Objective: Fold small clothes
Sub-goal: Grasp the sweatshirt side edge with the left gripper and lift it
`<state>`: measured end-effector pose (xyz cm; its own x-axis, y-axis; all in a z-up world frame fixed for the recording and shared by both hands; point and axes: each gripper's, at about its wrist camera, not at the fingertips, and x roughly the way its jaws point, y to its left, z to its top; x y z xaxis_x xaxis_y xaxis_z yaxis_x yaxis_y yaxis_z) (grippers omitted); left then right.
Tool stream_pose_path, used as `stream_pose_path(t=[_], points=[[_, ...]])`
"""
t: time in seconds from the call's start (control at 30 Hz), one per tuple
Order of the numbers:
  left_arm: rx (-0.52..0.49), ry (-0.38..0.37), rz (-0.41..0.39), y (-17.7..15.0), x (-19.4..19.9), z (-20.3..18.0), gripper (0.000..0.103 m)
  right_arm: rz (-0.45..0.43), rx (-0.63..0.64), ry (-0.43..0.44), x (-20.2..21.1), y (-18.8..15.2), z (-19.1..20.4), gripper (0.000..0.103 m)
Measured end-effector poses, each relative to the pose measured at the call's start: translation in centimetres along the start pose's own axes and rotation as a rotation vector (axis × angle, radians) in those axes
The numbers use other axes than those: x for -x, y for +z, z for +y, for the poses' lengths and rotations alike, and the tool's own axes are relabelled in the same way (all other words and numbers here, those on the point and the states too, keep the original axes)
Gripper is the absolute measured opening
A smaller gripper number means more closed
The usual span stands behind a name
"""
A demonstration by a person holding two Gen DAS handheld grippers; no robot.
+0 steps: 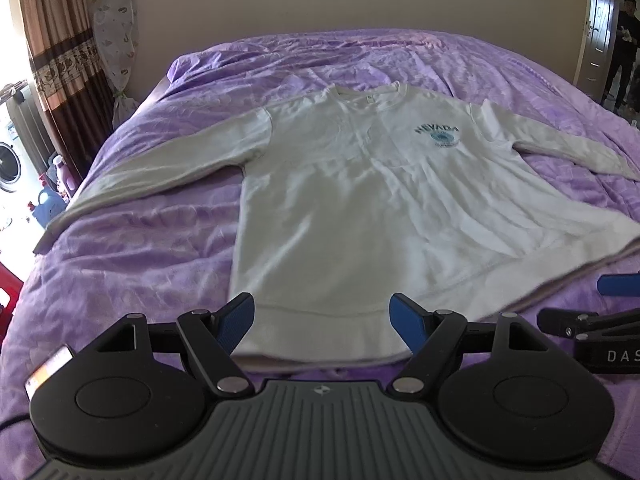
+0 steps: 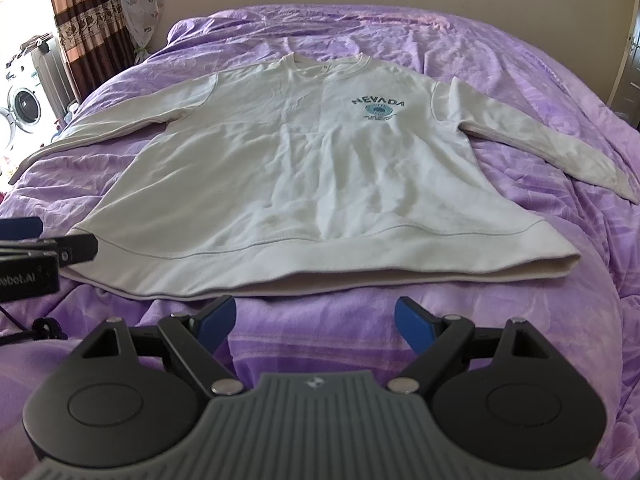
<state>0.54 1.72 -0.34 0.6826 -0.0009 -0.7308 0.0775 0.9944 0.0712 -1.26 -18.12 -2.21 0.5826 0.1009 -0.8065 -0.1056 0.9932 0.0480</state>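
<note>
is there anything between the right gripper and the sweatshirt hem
Nothing but bare purple bedspread. In the right wrist view, the right gripper, jaws open, sits just short of the white sweatshirt hem.

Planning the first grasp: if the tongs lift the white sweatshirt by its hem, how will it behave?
The white sweatshirt will probably drape and sag, not hold shape: it lies limp and creased on the purple bedspread. Its long sleeves would likely trail. The thick ribbed hem should give both open tongs, left and right, decent purchase.
</note>
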Motion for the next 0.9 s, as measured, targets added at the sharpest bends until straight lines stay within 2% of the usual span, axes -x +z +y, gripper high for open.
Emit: stream_pose_path(t=[0.1, 0.27, 0.33, 0.4, 0.47, 0.57, 0.6, 0.63, 0.77, 0.9], points=[[0.009, -0.029, 0.0, 1.5, 0.0, 1.7, 0.09, 0.034, 0.018, 0.018, -0.3, 1.1, -0.3, 0.083], [0.067, 0.001, 0.011, 5.2, -1.0, 6.1, 0.08, 0.044, 0.166, 0.038, -0.3, 4.8, 0.0, 0.083], [0.141, 0.009, 0.033, 6.5, -1.9, 8.8, 0.077, 0.024, 0.223, 0.042, -0.3, 6.2, 0.4, 0.082], [0.23, 0.017, 0.054, 7.6, -3.0, 11.8, 0.067, 0.013, 0.261, 0.065, -0.5, 7.8, 0.6, 0.08], [0.306, 0.039, 0.069, 8.4, -4.1, 15.1, 0.06, 0.004, 0.299, 0.097, -0.9, 9.6, 0.8, 0.07], [0.4, 0.125, 0.044, 9.2, -5.0, 20.0, 0.06, -0.041, 0.333, 0.111, -2.0, 11.8, 0.9, 0.051], [0.446, 0.144, 0.031, 9.2, -5.2, 21.9, 0.06, -0.055, 0.343, 0.108, -2.7, 12.5, 0.9, 0.041], [0.495, 0.157, 0.025, 9.2, -5.4, 23.7, 0.06, -0.067, 0.351, 0.105, -3.5, 13.2, 1.0, 0.036], [0.701, 0.151, 0.023, 8.4, -6.8, 30.9, 0.068, -0.12, 0.348, 0.114, -7.4, 15.4, 1.0, 0.03], [0.905, 0.18, 0.005, 5.8, -8.6, 36.7, 0.069, -0.14, 0.344, 0.116, -11.8, 17.6, 1.9, 0.03]])
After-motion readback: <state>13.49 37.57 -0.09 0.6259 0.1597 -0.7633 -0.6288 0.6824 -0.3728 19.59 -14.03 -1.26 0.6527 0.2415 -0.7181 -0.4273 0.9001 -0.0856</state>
